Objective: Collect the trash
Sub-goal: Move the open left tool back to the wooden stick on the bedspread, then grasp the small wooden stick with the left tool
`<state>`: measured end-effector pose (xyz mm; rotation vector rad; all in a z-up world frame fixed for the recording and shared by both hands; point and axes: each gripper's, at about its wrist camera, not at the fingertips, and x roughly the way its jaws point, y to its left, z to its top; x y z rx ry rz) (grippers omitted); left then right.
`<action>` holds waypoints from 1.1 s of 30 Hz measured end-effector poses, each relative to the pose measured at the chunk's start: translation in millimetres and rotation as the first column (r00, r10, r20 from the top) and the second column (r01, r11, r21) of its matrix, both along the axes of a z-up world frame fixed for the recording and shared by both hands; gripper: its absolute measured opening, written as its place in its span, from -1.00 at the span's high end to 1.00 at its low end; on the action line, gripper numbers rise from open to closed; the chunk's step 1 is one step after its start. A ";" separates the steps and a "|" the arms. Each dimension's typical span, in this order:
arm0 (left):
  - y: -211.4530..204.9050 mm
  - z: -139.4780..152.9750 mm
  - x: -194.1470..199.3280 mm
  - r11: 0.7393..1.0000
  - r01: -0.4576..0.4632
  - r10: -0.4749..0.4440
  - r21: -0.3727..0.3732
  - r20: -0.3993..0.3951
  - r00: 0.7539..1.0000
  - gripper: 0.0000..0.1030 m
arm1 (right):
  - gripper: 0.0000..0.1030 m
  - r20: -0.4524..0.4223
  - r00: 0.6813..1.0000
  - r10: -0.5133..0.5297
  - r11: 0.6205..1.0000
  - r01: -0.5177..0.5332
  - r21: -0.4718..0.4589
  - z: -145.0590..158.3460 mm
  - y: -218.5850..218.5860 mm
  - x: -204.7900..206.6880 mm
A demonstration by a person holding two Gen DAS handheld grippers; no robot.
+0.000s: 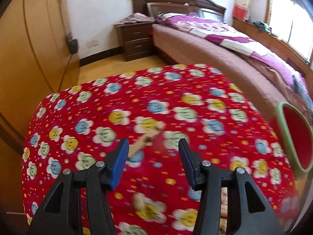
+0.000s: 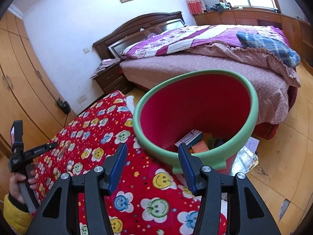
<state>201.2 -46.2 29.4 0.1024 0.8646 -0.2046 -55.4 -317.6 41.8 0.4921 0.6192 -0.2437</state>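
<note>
The left hand-held gripper [image 1: 153, 146] is closest, its blue fingers [image 1: 121, 162] spread wide with nothing in them. It hangs over a worktop with a red flower cloth [image 1: 195, 90]. A pale, blurry bit of trash [image 1: 148, 137] lies on the cloth just past the fingers, and another pale bit [image 1: 139, 200] lies closer in. The right hand-held gripper [image 2: 152, 148] is wide too, and holds nothing. It points at the red bin with a green rim [image 2: 252, 101] beside the worktop. Small boxes and papers [image 2: 192, 139] lie at the bottom of the bin. A big bed [image 2: 205, 66] stands behind.
</note>
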 end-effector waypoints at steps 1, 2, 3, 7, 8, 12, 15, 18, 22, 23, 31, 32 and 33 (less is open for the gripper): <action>5.0 -4.2 5.3 1.000 -0.014 0.014 0.009 -0.007 1.000 -0.02 | -0.07 -0.004 1.000 0.004 1.000 -0.004 -0.003 -0.1 1.9 0.8; 8.8 -8.1 9.7 1.000 -0.023 0.024 0.016 -0.013 1.000 -0.02 | -0.07 -0.006 1.000 0.007 1.000 -0.007 -0.006 0.1 3.1 1.7; 12.5 -12.5 14.2 0.999 -0.032 0.032 0.022 -0.022 0.999 -0.02 | -0.07 -0.009 1.000 0.010 1.000 -0.010 -0.009 0.5 4.8 2.3; 17.4 -24.9 24.2 0.999 -0.027 0.028 0.026 -0.050 0.998 -0.02 | -0.07 -0.020 1.000 0.013 1.000 -0.013 -0.016 -0.5 7.8 4.1; 17.2 -28.3 26.5 0.999 -0.021 0.023 0.032 -0.056 0.998 -0.02 | -0.07 -0.023 1.000 0.014 1.000 -0.014 -0.017 -0.9 8.1 5.0; 13.8 -37.6 33.7 0.999 0.000 0.004 0.040 -0.078 0.997 -0.02 | -0.07 -0.037 0.999 0.017 1.000 -0.018 -0.020 -2.1 9.0 8.2; 10.1 -39.7 35.1 0.999 0.016 -0.013 0.033 -0.073 0.997 0.07 | -0.07 -0.044 0.999 0.021 1.000 -0.022 -0.021 -3.6 10.3 11.8; 6.4 -39.9 34.5 0.999 0.041 -0.040 0.024 -0.075 0.996 0.33 | -0.07 -0.050 0.998 0.027 0.999 -0.028 -0.018 -5.8 11.2 14.4; -1.4 -39.6 30.5 0.997 0.072 -0.069 0.038 -0.076 0.995 0.80 | -0.07 -0.052 0.998 0.036 0.999 -0.037 -0.008 -7.9 11.6 16.3; -3.3 -39.7 29.0 0.996 0.076 -0.073 0.043 -0.075 0.994 0.81 | -0.07 -0.051 0.998 0.040 0.999 -0.040 -0.005 -8.1 11.6 16.2; -7.8 -31.0 8.0 0.996 0.081 -0.083 -0.029 -0.071 0.994 0.81 | -0.07 -0.021 0.999 0.048 0.999 -0.048 0.003 -4.1 9.9 10.2; -9.3 -27.2 3.0 0.995 0.085 -0.088 -0.045 -0.063 0.994 0.81 | -0.07 -0.017 0.999 0.048 0.999 -0.048 0.004 -3.5 9.3 9.2; -10.6 -23.9 -1.0 0.994 0.090 -0.093 -0.056 -0.055 0.994 0.81 | -0.07 -0.014 0.999 0.048 0.999 -0.048 0.005 -2.8 9.1 8.2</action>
